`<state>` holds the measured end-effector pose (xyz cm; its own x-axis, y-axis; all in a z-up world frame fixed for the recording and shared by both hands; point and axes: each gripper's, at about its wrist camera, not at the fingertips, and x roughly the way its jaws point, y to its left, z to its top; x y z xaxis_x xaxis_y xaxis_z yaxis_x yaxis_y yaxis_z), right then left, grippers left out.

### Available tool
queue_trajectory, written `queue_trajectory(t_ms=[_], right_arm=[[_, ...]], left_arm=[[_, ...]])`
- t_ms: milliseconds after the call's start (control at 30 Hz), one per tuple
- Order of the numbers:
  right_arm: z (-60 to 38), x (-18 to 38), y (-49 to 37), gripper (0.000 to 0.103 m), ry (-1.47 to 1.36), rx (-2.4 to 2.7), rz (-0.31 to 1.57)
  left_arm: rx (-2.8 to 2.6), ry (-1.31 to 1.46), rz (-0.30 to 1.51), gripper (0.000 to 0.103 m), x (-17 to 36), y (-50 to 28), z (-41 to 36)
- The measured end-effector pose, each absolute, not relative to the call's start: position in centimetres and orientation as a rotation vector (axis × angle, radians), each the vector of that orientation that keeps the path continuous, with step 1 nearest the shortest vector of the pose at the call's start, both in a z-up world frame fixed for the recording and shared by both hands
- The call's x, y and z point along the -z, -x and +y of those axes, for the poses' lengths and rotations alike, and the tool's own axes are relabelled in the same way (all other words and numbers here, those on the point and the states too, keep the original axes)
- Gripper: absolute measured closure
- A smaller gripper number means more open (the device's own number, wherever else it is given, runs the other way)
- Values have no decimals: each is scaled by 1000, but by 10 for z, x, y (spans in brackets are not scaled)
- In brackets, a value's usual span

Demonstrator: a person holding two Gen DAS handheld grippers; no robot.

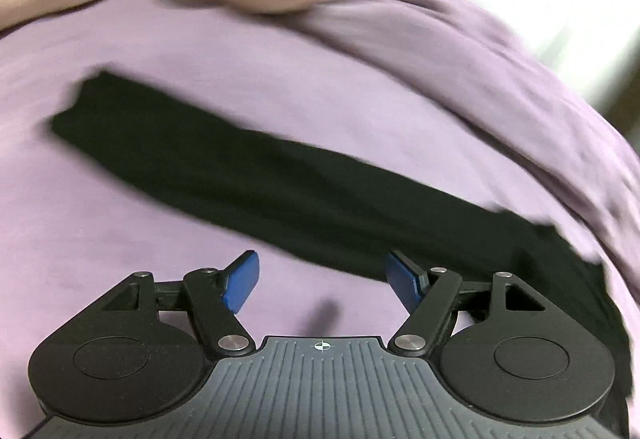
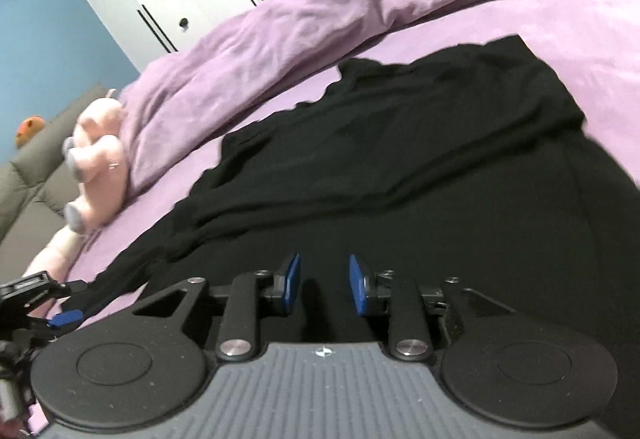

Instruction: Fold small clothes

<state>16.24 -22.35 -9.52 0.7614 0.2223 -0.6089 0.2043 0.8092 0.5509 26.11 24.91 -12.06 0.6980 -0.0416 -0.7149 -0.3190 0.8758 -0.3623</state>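
1. There's a black garment [image 1: 280,175] spread out on a purple sheet [image 1: 160,39] on a bed. From the left wrist camera it looks like a long dark band, with its long axis slanting from upper left down to lower right, and the far end at upper left cut pretty square.
2. The right wrist camera has the same garment [image 2: 400,167] filling most of the frame. Here it's wider and rumpled, with folds running diagonally from lower left to upper right.
3. The left gripper [image 1: 322,281] hovers over the sheet at the near edge of the garment. Its blue pads are wide apart and nothing's between them.
4. The right gripper [image 2: 325,285] sits right over the black cloth, jaws a bit apart. I can't see any fabric pinched between the pads.
5. A bunched purple duvet [image 2: 280,27] lies along the far side of the garment.
6. A pink plush toy [image 2: 100,159] sits at the end of the duvet, well clear of the garment.
7. The left wrist view is really blurry, so edges there are rough.
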Motion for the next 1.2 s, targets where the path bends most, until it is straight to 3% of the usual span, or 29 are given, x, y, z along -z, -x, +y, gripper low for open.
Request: queue_trajectory(t_ms=[133, 333, 400, 433, 467, 667, 900, 1000, 1033, 1200], right_arm=[[-221, 90, -147, 77, -691, 1, 748], [-219, 78, -147, 76, -660, 33, 773], [-218, 75, -147, 76, -659, 34, 770], [-217, 74, -148, 76, -662, 33, 766], [-216, 73, -148, 76, -664, 32, 763], [-216, 71, -149, 76, -667, 13, 747], [-229, 68, -141, 76, -733, -6, 699], [-239, 65, -136, 76, -756, -5, 674], [-242, 64, -135, 76, -762, -4, 673], [-257, 67, -136, 73, -766, -12, 708]], left_arm=[[-279, 796, 753, 46, 146, -258, 321], [-359, 1144, 588, 57, 171, -261, 378], [-383, 1208, 570, 75, 176, -264, 389], [-393, 1206, 580, 89, 177, -267, 392], [-393, 1190, 585, 96, 176, -270, 394], [-265, 905, 528, 97, 131, -277, 361], [349, 424, 445, 96, 31, -270, 169], [589, 316, 477, 73, 27, -254, 86], [616, 294, 513, 56, 34, -251, 66], [536, 271, 703, 56, 86, -245, 33]])
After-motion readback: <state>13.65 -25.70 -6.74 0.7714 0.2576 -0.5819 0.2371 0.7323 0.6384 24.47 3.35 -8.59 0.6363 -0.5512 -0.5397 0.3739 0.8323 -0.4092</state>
